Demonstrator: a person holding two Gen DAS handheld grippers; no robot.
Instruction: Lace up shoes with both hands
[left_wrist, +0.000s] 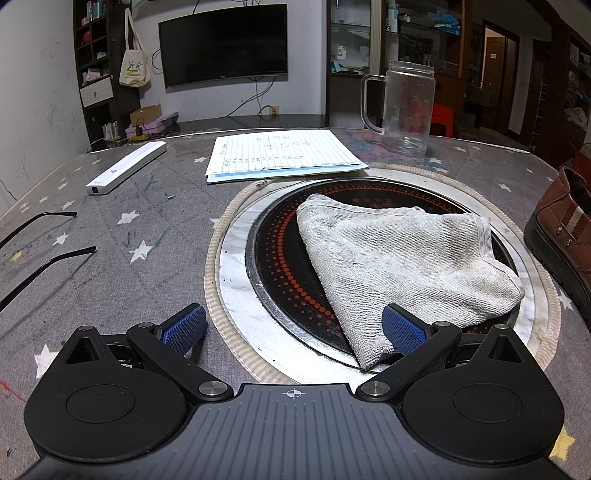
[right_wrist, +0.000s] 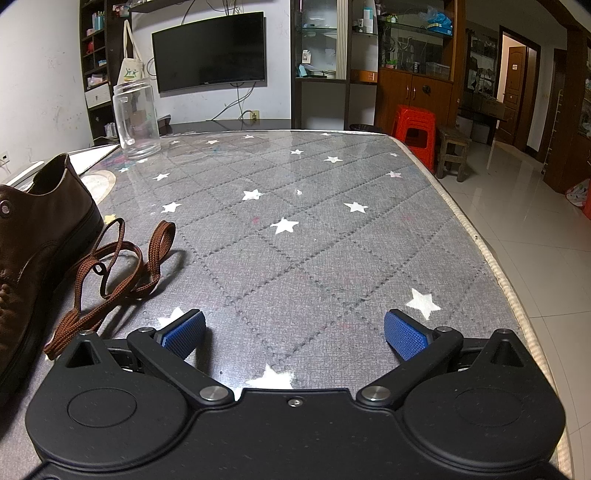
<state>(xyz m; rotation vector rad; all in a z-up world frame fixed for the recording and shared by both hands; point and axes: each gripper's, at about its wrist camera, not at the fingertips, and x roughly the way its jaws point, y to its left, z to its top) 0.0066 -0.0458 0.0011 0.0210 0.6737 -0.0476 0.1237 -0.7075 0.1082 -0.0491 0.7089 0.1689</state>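
Nearest the left wrist camera, the left gripper (left_wrist: 293, 328) hangs low over the surface (left_wrist: 155, 236) with its blue-padded fingers (left_wrist: 184, 328) spread wide and nothing between them; the right-hand pad sits just at the near edge of a grey-white cloth (left_wrist: 399, 258). That cloth lies crumpled on a round black induction hob (left_wrist: 280, 258) set into the surface inside a pale braided ring. Left of it two thin black spectacle arms (left_wrist: 48, 258) reach in from the edge. Beyond the hob lie a lined paper sheet (left_wrist: 280, 151), a white bar-shaped device (left_wrist: 127, 166) and a clear handled mug (left_wrist: 406, 107). The brown leather shoe (left_wrist: 561, 236) stands at the far right edge of this view, touching the braided ring. In the right wrist view, the right gripper (right_wrist: 295, 334) also has its fingers (right_wrist: 404, 334) wide apart and empty above the grey star-printed cover. Just to its left the brown shoelace (right_wrist: 122, 266) lies loose in loops on the surface, beside the shoe (right_wrist: 33, 240) and not threaded through it as far as can be seen. Farther back a wall-mounted television (right_wrist: 210, 51) and a red plastic stool (right_wrist: 415, 125) stand.
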